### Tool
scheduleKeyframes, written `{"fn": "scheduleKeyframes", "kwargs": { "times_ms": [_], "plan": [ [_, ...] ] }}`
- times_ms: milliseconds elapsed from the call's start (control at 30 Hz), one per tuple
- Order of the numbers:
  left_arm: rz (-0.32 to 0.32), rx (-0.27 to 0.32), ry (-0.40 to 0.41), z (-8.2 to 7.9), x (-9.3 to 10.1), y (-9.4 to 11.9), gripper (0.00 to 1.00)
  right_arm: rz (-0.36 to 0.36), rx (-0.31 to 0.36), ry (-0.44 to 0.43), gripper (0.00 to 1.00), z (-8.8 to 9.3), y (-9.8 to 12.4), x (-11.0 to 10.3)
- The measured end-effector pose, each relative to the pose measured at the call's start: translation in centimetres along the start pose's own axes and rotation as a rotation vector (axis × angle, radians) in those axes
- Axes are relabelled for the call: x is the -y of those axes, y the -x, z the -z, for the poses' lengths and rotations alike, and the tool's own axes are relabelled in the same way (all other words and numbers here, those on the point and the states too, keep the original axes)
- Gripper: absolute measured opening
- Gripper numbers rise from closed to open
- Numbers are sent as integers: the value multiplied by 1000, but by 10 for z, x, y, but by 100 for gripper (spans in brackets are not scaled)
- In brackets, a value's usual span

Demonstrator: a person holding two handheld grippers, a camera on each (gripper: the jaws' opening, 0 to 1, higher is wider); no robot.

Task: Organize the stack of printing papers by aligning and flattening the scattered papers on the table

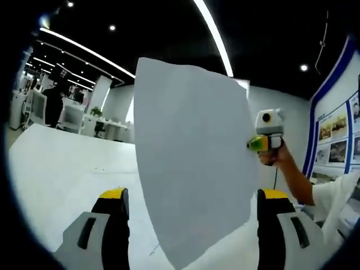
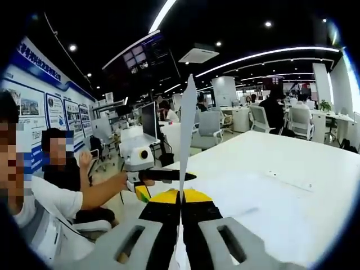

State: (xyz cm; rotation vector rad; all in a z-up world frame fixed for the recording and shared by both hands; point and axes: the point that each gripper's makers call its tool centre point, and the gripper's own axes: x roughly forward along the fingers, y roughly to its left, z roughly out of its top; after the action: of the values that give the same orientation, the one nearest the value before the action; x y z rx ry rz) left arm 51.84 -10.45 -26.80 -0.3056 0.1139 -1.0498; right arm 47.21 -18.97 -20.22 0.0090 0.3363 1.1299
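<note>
A white sheet of paper stands upright above the white table. My left gripper is open, its yellow-tipped jaws wide apart on either side of the sheet's lower part and not touching it. My right gripper, held in a person's hand, pinches the sheet's right edge. In the right gripper view the paper shows edge-on, rising from between the jaws of my right gripper, which is shut on it. The left gripper reaches in from the left at the sheet, over the table.
Office desks with chairs and monitors stand behind the table. A poster wall lies to one side. Two people sit at the left. A small clear item lies on the tabletop.
</note>
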Motion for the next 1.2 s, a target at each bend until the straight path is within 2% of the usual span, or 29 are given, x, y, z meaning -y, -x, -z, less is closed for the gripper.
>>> {"fn": "scheduleKeyframes", "kwargs": {
  "times_ms": [133,267,467,600,700,833,933,1067,1167,1200],
  "plan": [
    [0,4,-8,-1,-2,-2,95,-10,8,-12,0,-2,2,1],
    [23,18,-23,-4,6,-2,91,-19,6,-18,0,-1,1,-2],
    [66,44,-27,-10,19,1,77,-7,9,-6,0,-1,3,-2],
    [79,55,-41,-11,21,5,61,7,21,-3,0,-3,5,-1],
    [92,64,-63,-13,23,8,53,19,21,2,0,-3,8,2],
    [86,81,-80,-18,21,13,50,48,24,2,0,-1,14,8],
    [93,104,-60,-22,22,16,45,64,24,-5,0,2,17,14],
    [114,115,-14,-25,24,17,28,74,23,-10,0,7,17,17],
    [134,126,41,-27,26,19,8,76,15,-10,0,11,15,19],
    [153,119,97,-26,29,20,6,74,14,-10,0,12,14,19]
  ]
}}
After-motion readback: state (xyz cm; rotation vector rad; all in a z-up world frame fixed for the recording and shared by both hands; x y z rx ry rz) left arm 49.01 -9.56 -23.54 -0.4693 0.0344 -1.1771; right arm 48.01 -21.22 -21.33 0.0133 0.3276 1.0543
